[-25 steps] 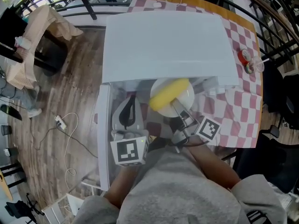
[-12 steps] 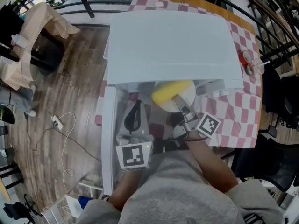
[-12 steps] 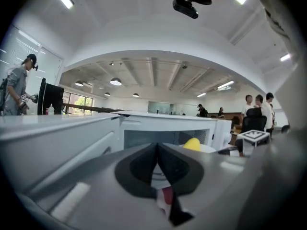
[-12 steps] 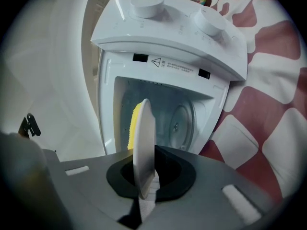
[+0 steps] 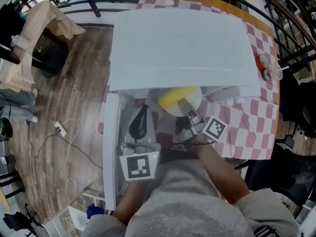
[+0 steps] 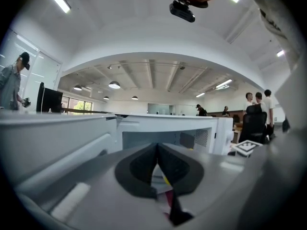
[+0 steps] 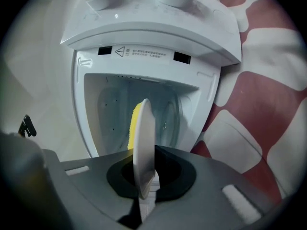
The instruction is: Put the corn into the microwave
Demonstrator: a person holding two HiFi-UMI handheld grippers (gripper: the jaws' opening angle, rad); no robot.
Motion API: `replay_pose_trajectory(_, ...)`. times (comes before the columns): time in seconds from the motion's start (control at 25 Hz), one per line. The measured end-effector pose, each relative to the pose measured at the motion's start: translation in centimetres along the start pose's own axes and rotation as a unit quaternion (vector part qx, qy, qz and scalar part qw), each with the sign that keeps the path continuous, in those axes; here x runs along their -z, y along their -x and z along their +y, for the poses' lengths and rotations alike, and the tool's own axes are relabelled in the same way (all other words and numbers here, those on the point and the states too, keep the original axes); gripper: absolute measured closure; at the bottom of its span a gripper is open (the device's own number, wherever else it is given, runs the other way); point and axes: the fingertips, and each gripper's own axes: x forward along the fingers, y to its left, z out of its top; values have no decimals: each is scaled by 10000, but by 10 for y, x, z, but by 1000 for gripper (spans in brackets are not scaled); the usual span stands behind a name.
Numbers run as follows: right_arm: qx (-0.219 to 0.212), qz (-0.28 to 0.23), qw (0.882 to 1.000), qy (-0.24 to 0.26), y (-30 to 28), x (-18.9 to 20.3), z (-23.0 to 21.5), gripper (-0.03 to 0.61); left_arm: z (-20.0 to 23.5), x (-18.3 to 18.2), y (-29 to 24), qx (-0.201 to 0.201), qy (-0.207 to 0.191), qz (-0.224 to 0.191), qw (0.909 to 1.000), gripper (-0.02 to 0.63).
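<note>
The open door (image 5: 109, 147) swings out from the left side of the white microwave (image 5: 180, 46). Just right of that door, the left gripper (image 5: 142, 113) is held out in front of the left part of the microwave's opening. It points at the opening, nearly level, with its marker cube (image 5: 139, 167) close to the person's body. In the left gripper view its dark jaws meet at the tip with nothing between them.

Further right, before the middle of the opening, the right gripper (image 5: 185, 107) reaches forward from a grey sleeve (image 5: 232, 181). It angles in towards the microwave from the right. Its jaws are pinched on the near rim of a white plate (image 5: 193, 101). In the right gripper view the plate shows edge-on between the pads.

The corn (image 5: 174, 96) lies on its side on this plate. It is a bright yellow cob, stubby and rounded, and in the right gripper view its edge looks bumpy with kernels. Plate and corn sit at the mouth of the microwave. In the head view their far edge is tucked under the front edge of the microwave's top, while the near half of the plate sticks out. Whether the plate touches the cavity floor cannot be told.

To the right of the microwave, a red and white checked cloth (image 5: 247, 122) covers the table.
</note>
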Motion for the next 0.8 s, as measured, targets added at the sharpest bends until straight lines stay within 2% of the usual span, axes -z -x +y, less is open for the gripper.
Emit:
replay_pose_trajectory(0.2, 209, 96, 9997, -18, -1, 2, -17, 572, -1, -1, -3, -1, -73, 2, 10000, 603)
replay_pose_trajectory(0.56, 170, 199, 9991, -343, -8, 5, -30, 572, -6, 1, -8, 14, -174, 58, 9998, 603)
replay_pose_trajectory(0.8, -18, 300, 9972, -690, -17, 11, -31, 572, -5, 1, -9, 19, -210, 60, 9998, 603)
